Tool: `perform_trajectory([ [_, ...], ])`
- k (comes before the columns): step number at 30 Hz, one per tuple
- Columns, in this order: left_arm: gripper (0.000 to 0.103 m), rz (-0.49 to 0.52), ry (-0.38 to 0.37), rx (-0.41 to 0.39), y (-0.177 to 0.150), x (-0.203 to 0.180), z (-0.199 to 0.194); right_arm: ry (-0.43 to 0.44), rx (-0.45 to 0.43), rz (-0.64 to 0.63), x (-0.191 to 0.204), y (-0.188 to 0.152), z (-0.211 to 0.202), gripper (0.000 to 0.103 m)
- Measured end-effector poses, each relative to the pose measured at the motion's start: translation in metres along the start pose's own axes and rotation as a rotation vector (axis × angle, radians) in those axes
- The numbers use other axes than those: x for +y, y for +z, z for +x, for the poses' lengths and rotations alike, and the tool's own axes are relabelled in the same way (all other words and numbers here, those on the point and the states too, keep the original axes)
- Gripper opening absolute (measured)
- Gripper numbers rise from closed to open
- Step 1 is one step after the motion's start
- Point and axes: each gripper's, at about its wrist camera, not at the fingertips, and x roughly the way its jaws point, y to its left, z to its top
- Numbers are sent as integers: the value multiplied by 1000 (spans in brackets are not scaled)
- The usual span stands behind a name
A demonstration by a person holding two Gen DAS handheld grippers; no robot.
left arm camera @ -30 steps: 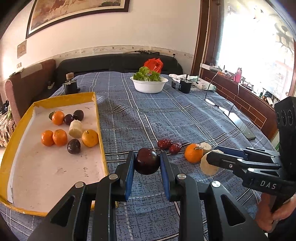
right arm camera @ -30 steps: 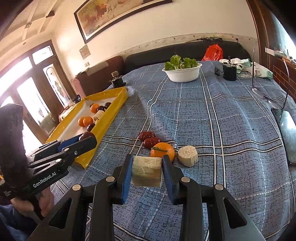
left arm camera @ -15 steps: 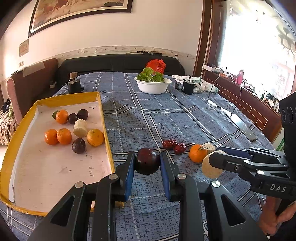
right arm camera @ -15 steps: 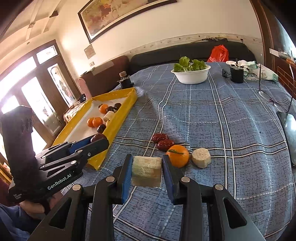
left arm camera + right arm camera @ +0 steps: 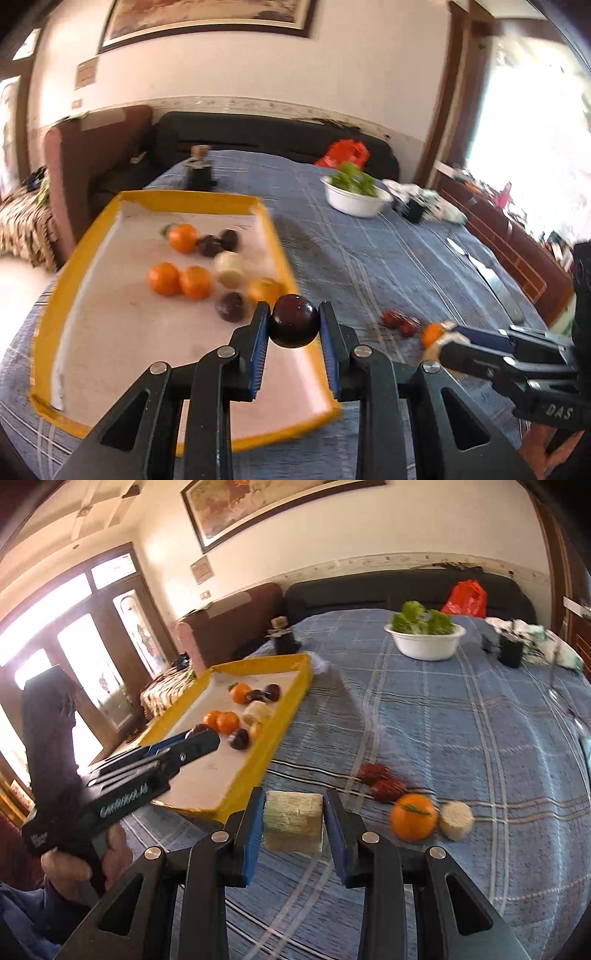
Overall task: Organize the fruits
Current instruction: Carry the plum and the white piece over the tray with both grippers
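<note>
Both hands have swung toward the yellow tray (image 5: pixel 284 254) since a second ago: in the left wrist view the dark round fruit (image 5: pixel 294 320) that hung over bare blue cloth now hangs above the tray's near right part, and the view is blurred.

The left gripper (image 5: pixel 294 326) has its fingers pinching that fruit by its sides, so it rides clear of the tray floor and can likely be let down beside the oranges (image 5: pixel 179 280), dark fruits and pale piece already gathered there.

The right gripper (image 5: pixel 293 821) pinches a pale cut block (image 5: pixel 293 821) by its flat ends, hanging above the table (image 5: pixel 480 746) just short of the tray's near corner; it looks next in line for the same tray.

Left on the cloth to the right are two red fruits (image 5: pixel 380 781), an orange (image 5: pixel 413 816) and a pale round piece (image 5: pixel 457 819), close together. Farther back stands a white bowl of greens (image 5: pixel 424 644).
</note>
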Motion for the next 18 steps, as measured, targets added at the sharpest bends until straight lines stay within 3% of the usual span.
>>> perform_trajectory([
  [9, 26, -172, 140, 35, 8, 82, 10, 90, 51, -24, 40, 26, 38, 36],
  [18, 26, -239, 142, 97, 1, 108, 31, 84, 152, -23, 68, 40, 108, 36],
])
